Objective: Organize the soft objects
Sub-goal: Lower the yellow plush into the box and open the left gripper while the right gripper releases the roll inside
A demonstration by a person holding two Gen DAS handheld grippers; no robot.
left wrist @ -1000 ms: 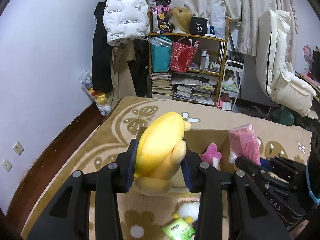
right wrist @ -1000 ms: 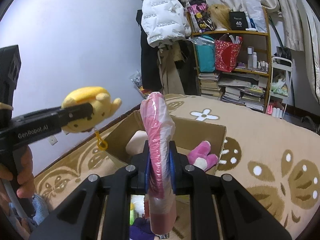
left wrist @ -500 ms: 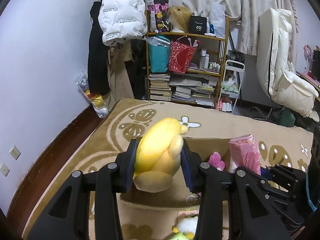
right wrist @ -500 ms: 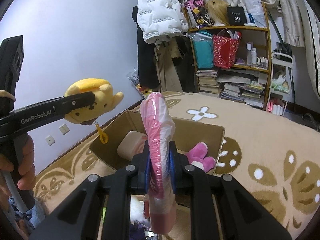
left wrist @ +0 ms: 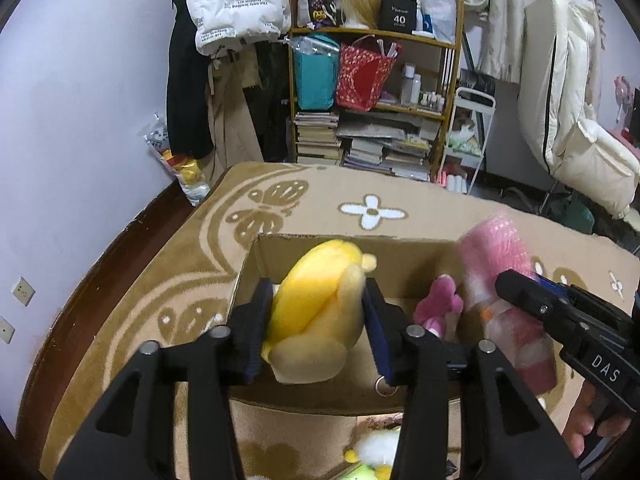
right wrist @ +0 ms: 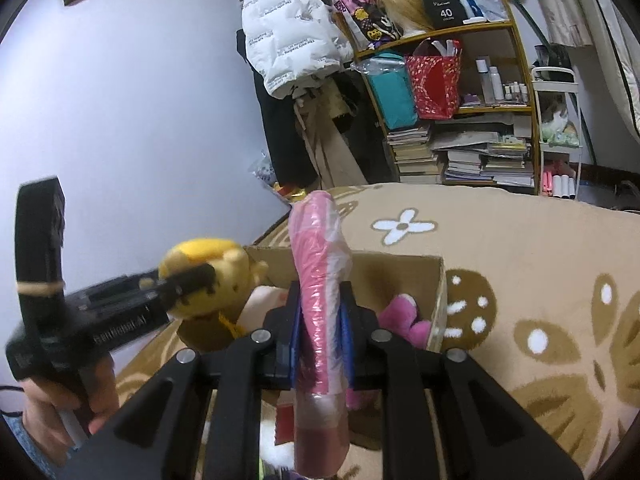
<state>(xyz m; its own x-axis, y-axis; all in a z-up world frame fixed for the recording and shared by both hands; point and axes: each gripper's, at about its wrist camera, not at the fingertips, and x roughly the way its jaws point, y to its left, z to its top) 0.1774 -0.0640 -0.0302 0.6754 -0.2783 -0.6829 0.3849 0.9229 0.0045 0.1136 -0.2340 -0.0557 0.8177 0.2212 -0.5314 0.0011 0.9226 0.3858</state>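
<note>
My left gripper point(left wrist: 318, 300) is shut on a yellow plush toy point(left wrist: 316, 312) and holds it over the left part of an open cardboard box point(left wrist: 320, 246); the toy also shows in the right wrist view point(right wrist: 212, 276). My right gripper point(right wrist: 320, 304) is shut on a pink item wrapped in clear plastic point(right wrist: 320, 280), held over the box point(right wrist: 400, 268); the item also shows in the left wrist view point(left wrist: 500, 280). A magenta plush point(right wrist: 404, 318) and a pale soft item point(right wrist: 264, 300) lie inside the box.
The box sits on a tan patterned rug point(left wrist: 400, 208). More small plush toys point(left wrist: 376, 448) lie on the rug in front of the box. A cluttered bookshelf point(left wrist: 372, 100), hanging coats point(left wrist: 236, 4) and a white chair point(left wrist: 568, 112) stand at the back.
Both grippers have moved forward and down toward the box, each still holding its item. The yellow plush is now over the box opening.
</note>
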